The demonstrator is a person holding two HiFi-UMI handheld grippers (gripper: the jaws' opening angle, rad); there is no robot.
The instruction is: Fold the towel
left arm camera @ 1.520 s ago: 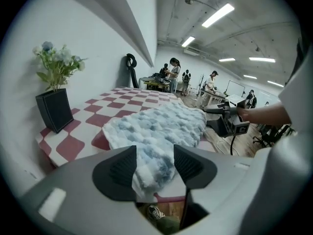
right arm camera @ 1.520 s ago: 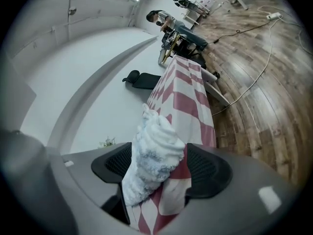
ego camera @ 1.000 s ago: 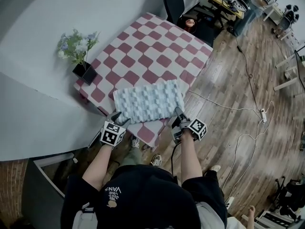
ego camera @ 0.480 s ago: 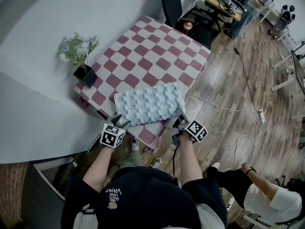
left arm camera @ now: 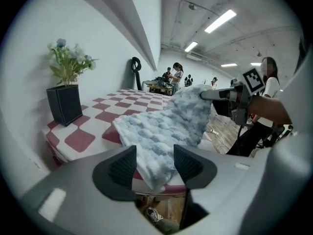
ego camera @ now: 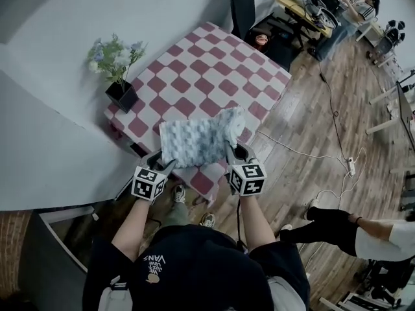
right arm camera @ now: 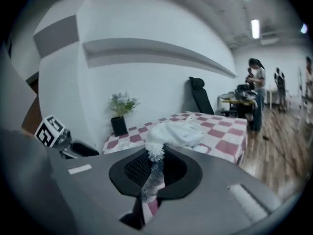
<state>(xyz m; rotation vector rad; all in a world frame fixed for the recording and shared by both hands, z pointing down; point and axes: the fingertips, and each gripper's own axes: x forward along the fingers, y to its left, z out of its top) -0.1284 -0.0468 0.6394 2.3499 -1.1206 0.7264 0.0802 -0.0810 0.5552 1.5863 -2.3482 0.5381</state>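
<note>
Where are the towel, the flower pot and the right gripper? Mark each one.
towel (ego camera: 194, 141), head view, middle of its bumpy top
flower pot (ego camera: 122, 97), head view, its black side
right gripper (right arm camera: 156, 169), right gripper view, between its jaws, shut on the towel

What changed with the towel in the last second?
The right tool shut on the near right corner of the fluffy pale blue towel, rolled and lifted it up. The left tool stays open around the near left corner; the black flower pot is unmoved.

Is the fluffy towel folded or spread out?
Mostly spread, one corner raised. The towel lies open on the table, while the right gripper, jaws shut on its near corner, holds that corner up and curled.
</note>
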